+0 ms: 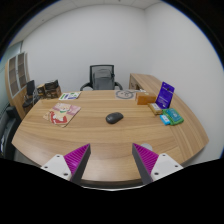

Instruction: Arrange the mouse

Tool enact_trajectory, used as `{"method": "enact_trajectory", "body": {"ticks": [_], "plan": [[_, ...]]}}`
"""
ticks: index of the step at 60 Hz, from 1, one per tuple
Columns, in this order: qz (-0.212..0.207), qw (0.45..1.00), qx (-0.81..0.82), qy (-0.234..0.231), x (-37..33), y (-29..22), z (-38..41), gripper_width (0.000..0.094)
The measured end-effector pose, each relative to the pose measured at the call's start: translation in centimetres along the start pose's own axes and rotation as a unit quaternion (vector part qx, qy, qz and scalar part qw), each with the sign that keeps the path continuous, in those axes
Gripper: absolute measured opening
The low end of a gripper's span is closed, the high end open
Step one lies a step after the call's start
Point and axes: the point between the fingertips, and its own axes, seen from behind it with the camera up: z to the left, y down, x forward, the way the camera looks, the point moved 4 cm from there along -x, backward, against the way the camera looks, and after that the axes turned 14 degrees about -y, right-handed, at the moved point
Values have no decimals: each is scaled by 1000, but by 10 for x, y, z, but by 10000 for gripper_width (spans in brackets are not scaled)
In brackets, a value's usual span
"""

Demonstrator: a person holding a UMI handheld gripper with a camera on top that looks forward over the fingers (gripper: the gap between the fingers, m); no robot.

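Observation:
A dark grey mouse (114,118) lies near the middle of the wooden conference table (100,138), well beyond my fingers. My gripper (112,160) is open above the table's near edge, its two magenta-padded fingers (76,158) wide apart with nothing between them.
Magazines (62,113) lie on the table at the left, a teal book (171,117) and a purple upright box (164,95) at the right. A round grey object (125,95) and a booklet (69,96) sit at the far side. A black office chair (102,77) stands behind the table.

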Motion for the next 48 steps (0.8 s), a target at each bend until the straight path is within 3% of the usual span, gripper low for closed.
{"method": "enact_trajectory", "body": {"ticks": [48], "plan": [[20, 1000, 1, 16, 248, -37, -60, 867]]}}
